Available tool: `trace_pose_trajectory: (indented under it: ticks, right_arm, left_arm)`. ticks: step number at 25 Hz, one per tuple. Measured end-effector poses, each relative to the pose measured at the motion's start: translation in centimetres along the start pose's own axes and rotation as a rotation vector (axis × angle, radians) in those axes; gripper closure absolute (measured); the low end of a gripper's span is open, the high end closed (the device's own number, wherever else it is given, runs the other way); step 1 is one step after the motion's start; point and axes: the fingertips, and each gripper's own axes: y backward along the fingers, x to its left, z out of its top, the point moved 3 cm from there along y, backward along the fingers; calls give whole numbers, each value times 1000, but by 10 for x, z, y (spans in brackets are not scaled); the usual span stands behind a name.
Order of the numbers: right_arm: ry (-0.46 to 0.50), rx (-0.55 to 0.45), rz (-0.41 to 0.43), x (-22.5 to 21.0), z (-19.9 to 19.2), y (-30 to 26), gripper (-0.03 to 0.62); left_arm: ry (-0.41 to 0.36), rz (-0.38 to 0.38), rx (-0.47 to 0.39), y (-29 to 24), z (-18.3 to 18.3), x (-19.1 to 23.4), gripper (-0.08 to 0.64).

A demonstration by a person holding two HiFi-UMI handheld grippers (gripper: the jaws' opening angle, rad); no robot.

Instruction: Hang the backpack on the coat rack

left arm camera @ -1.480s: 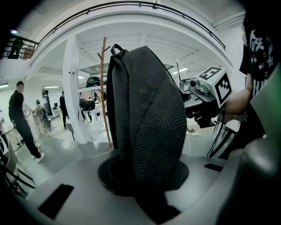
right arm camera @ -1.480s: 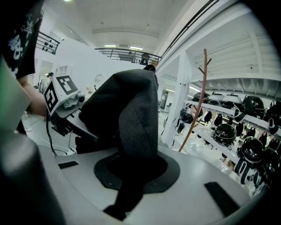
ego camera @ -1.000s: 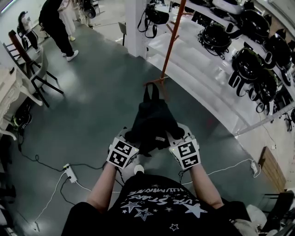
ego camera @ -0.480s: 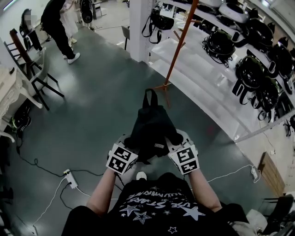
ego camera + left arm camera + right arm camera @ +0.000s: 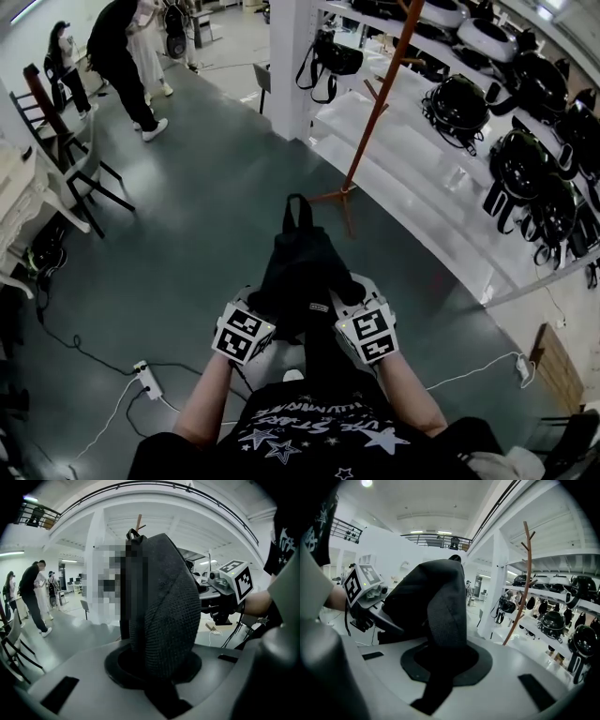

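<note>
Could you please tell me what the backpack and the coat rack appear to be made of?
The backpack looks like black synthetic fabric, matte: the left gripper view shows an open mesh weave on its padded side. The coat rack looks like reddish-brown wood with a smooth finish, given its slanted peg branches, though painted metal cannot be ruled out.

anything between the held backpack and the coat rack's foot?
Nothing in the way. In the head view only bare floor shows between the backpack and the foot of the coat rack.
</note>
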Motion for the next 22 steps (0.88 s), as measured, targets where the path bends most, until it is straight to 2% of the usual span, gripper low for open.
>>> trace_pose_trajectory:
  ticks: [8,15,22]
  right_arm:
    - [-18,-23,62,-59,15,-79,535]
    - [-27,-31,91,-145,44,-146,534]
    - [-34,-54,63,-232,57,-192,534]
  left_arm:
    - [14,40,37,-53,33,64,472]
    - [5,66,40,-125,96,124,472]
    - [-24,67,37,-199,155,161,472]
